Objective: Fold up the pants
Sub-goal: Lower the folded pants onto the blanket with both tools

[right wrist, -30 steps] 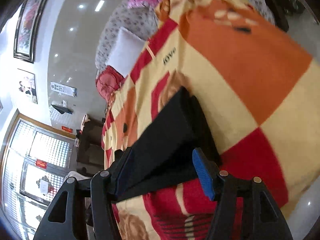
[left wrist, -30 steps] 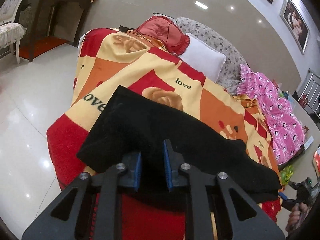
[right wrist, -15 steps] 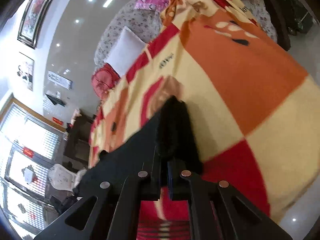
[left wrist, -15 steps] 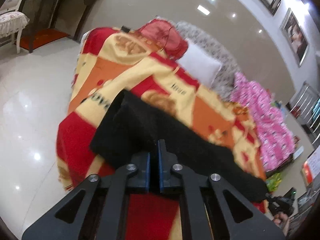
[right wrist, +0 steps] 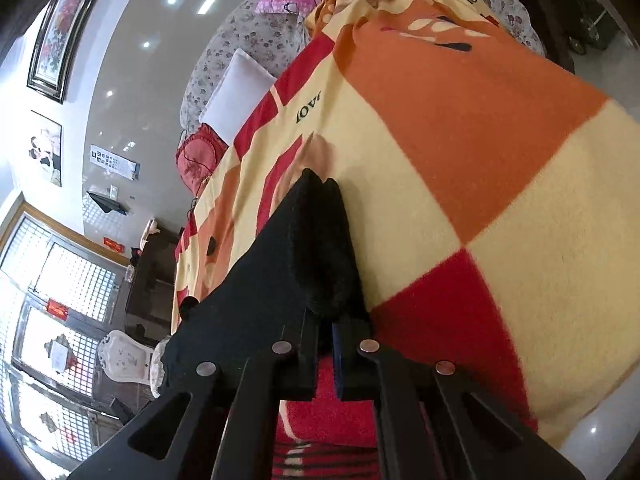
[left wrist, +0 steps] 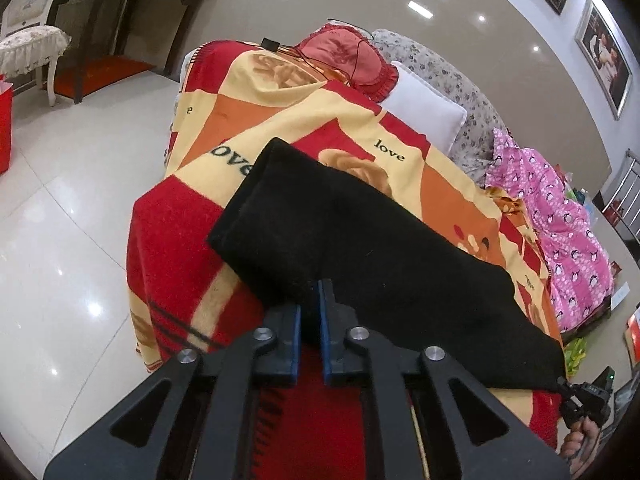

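Black pants (left wrist: 360,240) lie folded lengthwise along the blanket's (left wrist: 168,248) near edge; left gripper (left wrist: 309,312) and right gripper (right wrist: 325,344) both clamp their hem.

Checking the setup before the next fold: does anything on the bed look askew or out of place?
Nothing stands out. The black fleece pants lie flat on the red, orange and cream blanket, with the left hand-held gripper and right hand-held gripper each clamping an edge.

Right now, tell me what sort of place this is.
Probably a bedroom in a home: a bed under a red and orange blanket with a white pillow at its head, framed photos on the wall and a cushioned chair nearby. The black pants lie on the bed.
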A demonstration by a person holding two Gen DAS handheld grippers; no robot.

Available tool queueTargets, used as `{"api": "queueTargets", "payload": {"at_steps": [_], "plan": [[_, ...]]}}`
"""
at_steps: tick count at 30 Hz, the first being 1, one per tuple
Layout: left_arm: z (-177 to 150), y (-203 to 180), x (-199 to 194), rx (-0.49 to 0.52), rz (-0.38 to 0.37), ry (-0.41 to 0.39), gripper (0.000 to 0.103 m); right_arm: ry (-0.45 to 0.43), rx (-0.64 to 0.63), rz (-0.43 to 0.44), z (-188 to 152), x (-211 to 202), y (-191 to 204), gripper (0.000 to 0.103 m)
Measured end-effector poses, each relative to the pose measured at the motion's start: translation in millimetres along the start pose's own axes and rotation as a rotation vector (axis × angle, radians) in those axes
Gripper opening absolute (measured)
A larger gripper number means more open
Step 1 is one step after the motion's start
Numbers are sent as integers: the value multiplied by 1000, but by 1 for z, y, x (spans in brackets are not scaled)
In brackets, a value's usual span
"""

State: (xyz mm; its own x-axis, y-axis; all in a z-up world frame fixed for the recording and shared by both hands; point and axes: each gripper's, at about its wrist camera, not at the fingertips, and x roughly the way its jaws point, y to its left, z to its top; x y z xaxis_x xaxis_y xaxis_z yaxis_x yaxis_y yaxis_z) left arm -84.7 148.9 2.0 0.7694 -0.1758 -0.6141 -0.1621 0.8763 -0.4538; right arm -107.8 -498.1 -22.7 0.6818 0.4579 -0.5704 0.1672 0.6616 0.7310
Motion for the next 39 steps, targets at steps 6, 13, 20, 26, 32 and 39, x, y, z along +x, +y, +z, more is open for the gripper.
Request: {"api": "queueTargets", "payload": {"at_steps": [6, 13, 20, 26, 32, 39], "plan": [[10, 5, -14, 29, 82, -81, 35, -17, -13, -22, -5, -3, 3, 2], [12, -40, -34, 238, 120, -242, 35, -177, -172, -241, -1, -33, 38, 20], [19, -60, 33, 339, 143, -96, 19, -155, -696, -119, -23, 9, 174, 19], [36, -52, 54, 280, 186, -27, 19, 62, -873, 26, -61, 125, 263, 11], [30, -46, 56, 267, 175, -39, 20, 279, -925, 7, -106, 231, 309, 7], [28, -44, 56, 260, 151, -69, 20, 298, -767, -57, -64, 249, 268, 0]]}}
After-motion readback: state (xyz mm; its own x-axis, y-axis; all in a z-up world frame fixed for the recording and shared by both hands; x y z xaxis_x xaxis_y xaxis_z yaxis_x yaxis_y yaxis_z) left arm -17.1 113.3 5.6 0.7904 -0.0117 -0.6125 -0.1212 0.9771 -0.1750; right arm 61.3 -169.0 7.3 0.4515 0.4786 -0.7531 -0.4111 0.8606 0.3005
